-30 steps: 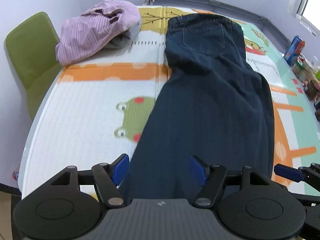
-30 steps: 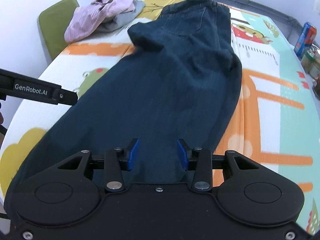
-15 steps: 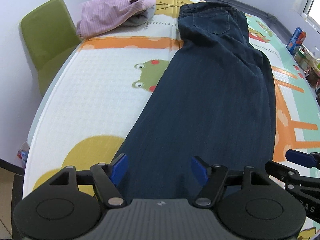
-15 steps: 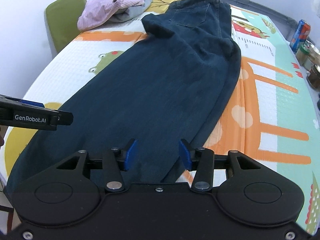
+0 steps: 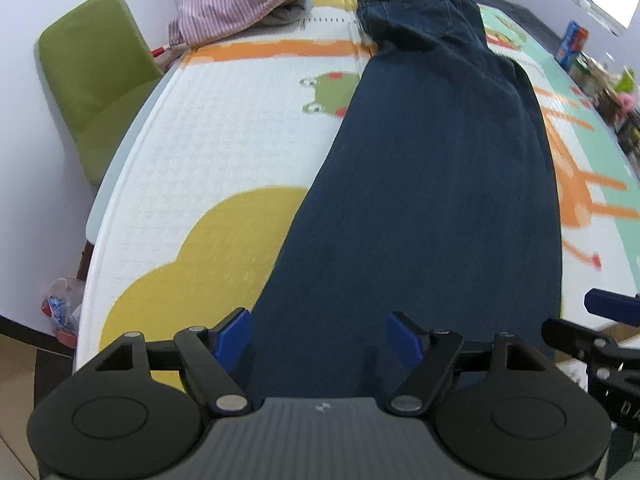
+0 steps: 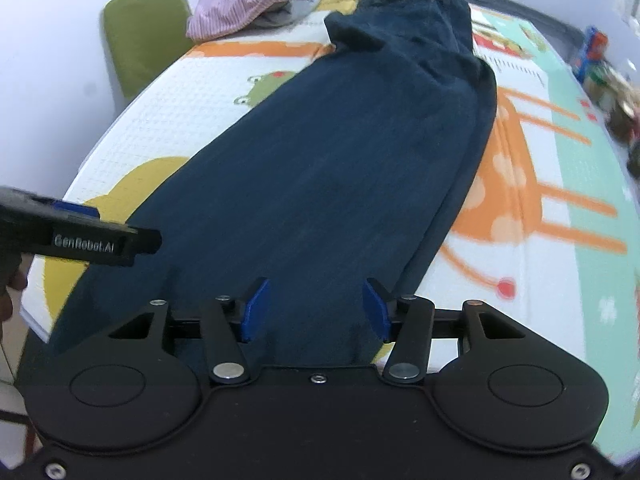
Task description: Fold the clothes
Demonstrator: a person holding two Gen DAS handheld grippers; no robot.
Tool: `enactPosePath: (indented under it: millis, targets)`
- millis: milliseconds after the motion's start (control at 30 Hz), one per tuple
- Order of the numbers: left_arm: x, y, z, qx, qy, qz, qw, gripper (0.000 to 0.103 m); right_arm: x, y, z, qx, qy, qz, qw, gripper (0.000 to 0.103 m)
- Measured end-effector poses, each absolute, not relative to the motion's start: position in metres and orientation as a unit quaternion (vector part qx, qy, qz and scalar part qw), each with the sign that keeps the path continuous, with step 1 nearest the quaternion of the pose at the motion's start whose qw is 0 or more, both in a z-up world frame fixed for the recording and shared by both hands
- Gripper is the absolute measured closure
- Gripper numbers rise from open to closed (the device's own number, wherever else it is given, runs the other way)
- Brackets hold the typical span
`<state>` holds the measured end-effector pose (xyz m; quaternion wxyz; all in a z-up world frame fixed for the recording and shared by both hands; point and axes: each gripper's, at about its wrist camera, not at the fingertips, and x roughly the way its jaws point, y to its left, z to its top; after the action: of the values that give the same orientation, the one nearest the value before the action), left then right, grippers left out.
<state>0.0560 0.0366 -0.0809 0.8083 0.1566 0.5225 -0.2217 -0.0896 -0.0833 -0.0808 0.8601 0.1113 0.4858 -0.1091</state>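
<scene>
Lying flat lengthwise on mat (image 5: 224, 152): dark jeans (image 5: 432, 184); both grippers' jaws opening, nothing gripped.

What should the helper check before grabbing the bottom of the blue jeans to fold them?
1. Jeans lie flat and lengthwise on the mat: ok.
2. Left hand-held gripper empty, jaws opening above the jeans' near end: ok.
3. Right hand-held gripper empty, jaws opening above the jeans' near end: ok.
4. Hem edges lined up: cannot tell, hidden under the grippers.
5. Striped pink clothes clear of the jeans: ok.
</scene>
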Motion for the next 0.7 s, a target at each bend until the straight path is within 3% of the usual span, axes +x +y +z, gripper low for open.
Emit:
enactPosePath:
  millis: [600, 700]
  targets:
    - [0.047, 0.128, -0.117, 0.161, 0.53, -0.275, 0.786, 0.026, -0.087, 0.009, -0.095, 0.155, 0.491, -0.167, 0.841, 0.053]
    - [0.044, 0.133, -0.123, 0.163, 0.529, -0.288, 0.782, 0.032, -0.078, 0.02, -0.095, 0.155, 0.49, -0.164, 0.842, 0.053]
